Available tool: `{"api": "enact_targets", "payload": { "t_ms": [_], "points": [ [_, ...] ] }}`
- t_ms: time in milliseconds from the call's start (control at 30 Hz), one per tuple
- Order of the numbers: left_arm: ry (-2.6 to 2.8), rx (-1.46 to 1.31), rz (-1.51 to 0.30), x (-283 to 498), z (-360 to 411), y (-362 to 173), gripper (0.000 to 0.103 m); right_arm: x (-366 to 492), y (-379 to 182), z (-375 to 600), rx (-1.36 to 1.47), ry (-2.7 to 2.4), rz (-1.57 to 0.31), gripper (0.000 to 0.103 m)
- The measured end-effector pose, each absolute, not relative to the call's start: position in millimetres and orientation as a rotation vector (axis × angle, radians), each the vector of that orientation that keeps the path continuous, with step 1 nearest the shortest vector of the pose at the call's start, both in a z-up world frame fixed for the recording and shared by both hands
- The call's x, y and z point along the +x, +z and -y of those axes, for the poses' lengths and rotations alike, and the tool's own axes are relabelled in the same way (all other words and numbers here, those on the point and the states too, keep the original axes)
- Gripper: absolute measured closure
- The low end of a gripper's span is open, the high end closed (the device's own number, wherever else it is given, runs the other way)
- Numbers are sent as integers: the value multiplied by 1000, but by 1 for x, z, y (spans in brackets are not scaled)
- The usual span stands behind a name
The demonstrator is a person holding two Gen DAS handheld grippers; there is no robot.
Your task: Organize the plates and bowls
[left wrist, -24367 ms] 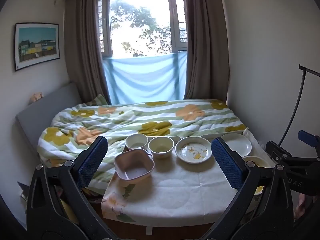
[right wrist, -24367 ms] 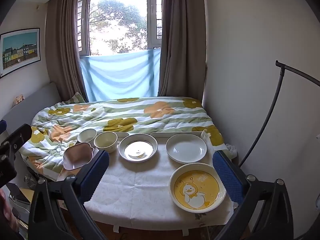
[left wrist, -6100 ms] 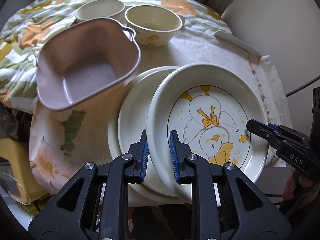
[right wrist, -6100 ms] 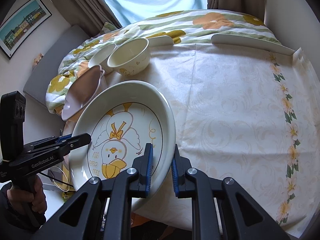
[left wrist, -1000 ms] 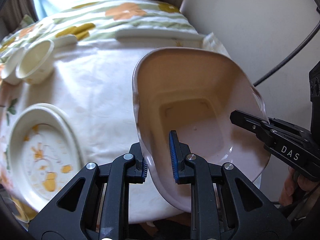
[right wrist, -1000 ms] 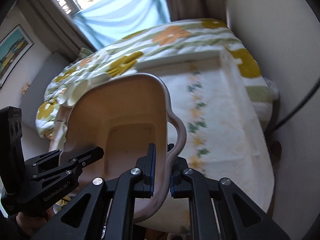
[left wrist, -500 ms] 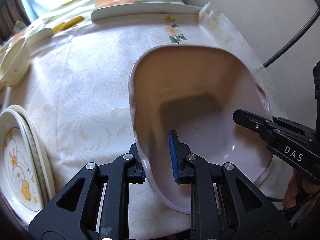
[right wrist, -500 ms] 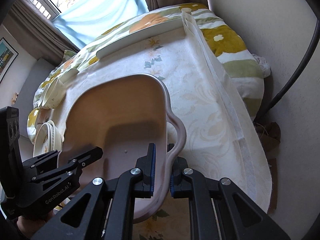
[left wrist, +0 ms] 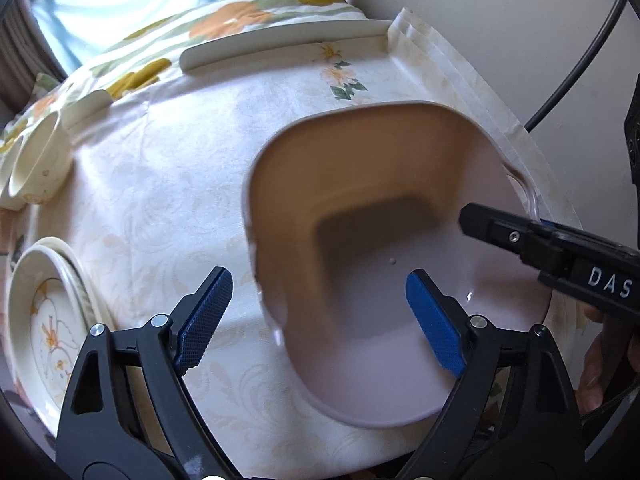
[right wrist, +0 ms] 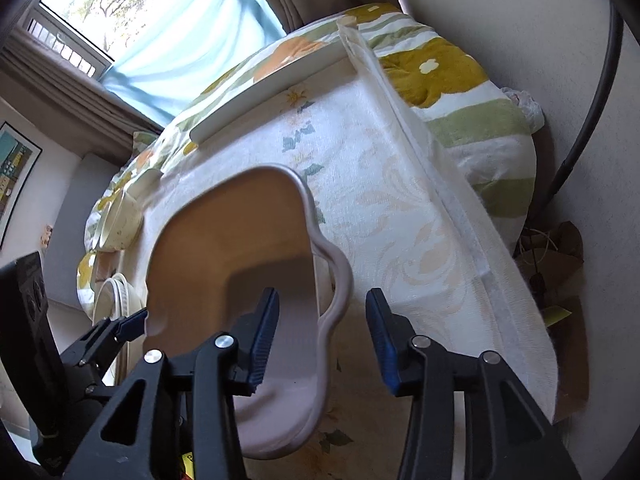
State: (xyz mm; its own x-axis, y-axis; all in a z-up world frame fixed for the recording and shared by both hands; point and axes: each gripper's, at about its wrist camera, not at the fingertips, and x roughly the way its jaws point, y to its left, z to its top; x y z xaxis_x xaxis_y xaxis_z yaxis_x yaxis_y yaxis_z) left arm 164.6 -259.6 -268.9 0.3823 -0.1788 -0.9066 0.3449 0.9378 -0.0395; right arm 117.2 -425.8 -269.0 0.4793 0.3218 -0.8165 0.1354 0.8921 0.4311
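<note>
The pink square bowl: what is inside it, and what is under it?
Inside the pink square bowl only a tiny speck shows; otherwise bare. The left gripper's right finger and the right gripper's left finger overlap its interior. The floral tablecloth surrounds it; what lies beneath is covered.

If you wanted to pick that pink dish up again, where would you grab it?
Probably by the rim, one finger inside and one outside. The pink dish is wide with thin upright walls, and its lobed handle sits between the open right gripper fingers, so come from that near side.

Clothed table, pink dish, stacked plates
</note>
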Motion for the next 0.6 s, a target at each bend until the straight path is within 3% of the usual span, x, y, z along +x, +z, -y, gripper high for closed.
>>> {"api": "enact_targets", "payload": {
  "t_ms": [367, 400, 467, 500, 533, 600],
  "points": [
    [-154, 143, -959, 139, 194, -161, 14, 96, -162, 399, 323, 216, -882, 58],
    [-124, 141, -935, 138, 185, -150, 11, 98, -153, 392, 329, 251, -860, 55],
    [-62, 139, -895, 139, 165, -132, 1, 104, -139, 374, 339, 323, -826, 33],
    [-23, 139, -869, 140, 153, -124, 0, 109, -134, 364, 341, 354, -815, 15],
    [1, 137, -858, 142, 143, -118, 0, 115, -129, 354, 341, 386, -800, 7],
    [36, 120, -856, 149, 119, -110, 0, 127, -122, 335, 340, 434, -772, 6]
  ]
}}
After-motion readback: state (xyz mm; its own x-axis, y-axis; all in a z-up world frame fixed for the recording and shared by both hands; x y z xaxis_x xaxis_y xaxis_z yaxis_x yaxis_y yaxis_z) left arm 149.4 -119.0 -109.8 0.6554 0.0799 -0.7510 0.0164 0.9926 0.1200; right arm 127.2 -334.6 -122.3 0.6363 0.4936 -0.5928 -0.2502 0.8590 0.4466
